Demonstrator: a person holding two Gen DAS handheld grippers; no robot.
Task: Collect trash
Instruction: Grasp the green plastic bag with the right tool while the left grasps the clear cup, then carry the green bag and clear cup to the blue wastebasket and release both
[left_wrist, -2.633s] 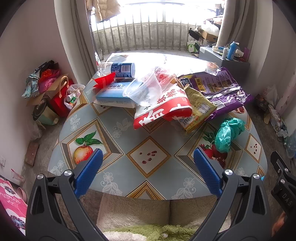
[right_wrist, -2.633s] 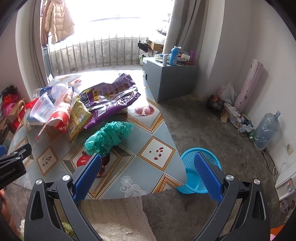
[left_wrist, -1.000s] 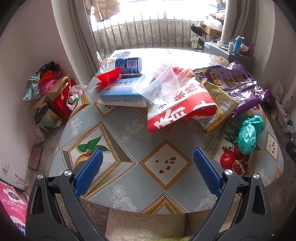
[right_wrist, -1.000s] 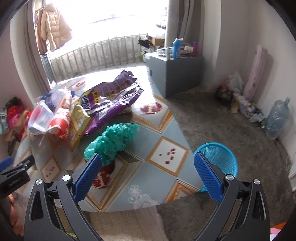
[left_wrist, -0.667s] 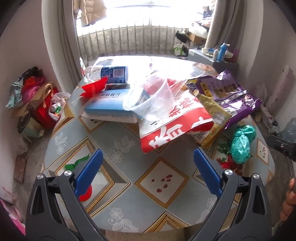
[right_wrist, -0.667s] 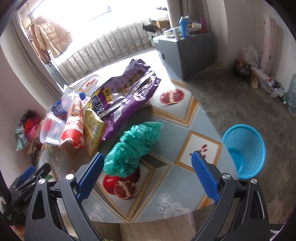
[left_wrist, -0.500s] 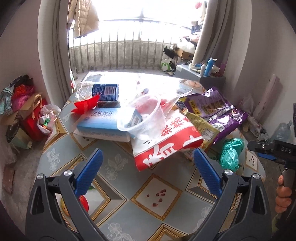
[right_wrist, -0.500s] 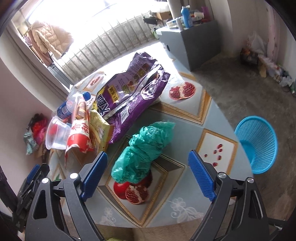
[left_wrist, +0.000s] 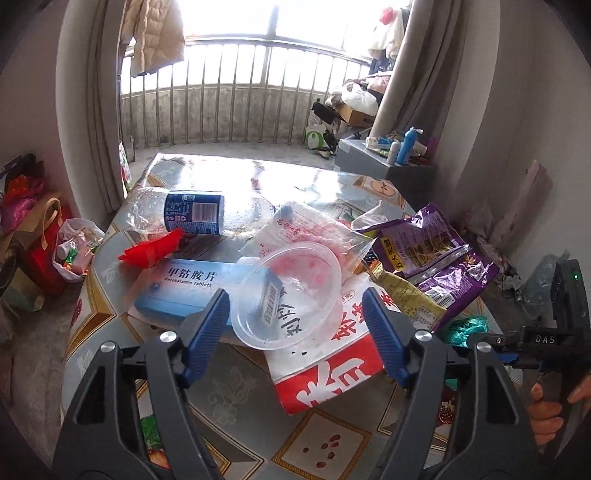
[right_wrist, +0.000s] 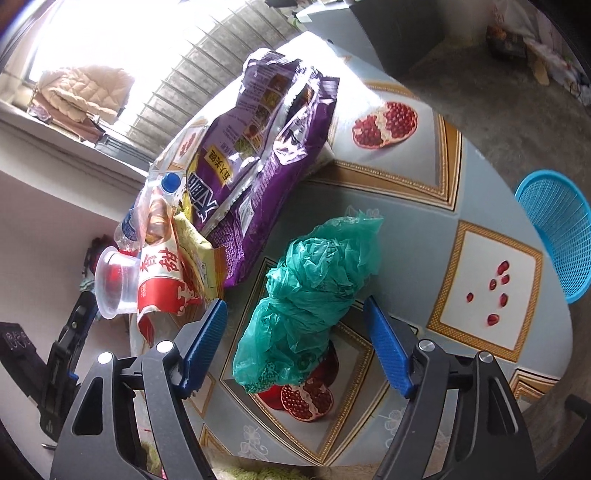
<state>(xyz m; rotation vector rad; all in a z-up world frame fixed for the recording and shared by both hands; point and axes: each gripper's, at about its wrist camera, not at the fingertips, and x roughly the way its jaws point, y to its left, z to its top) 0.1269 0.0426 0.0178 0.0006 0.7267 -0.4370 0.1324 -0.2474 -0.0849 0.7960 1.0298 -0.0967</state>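
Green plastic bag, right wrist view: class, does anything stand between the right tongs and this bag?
Nothing visible does. The right tongs have just been closing, and the green plastic bag lies on the table directly between the fingers, which do not yet press it.

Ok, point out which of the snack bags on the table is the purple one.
The purple bag is the large crinkled one lying farthest back, beside the pomegranate print. The red-and-white bag and the yellow bag lie nearer the clear cup.
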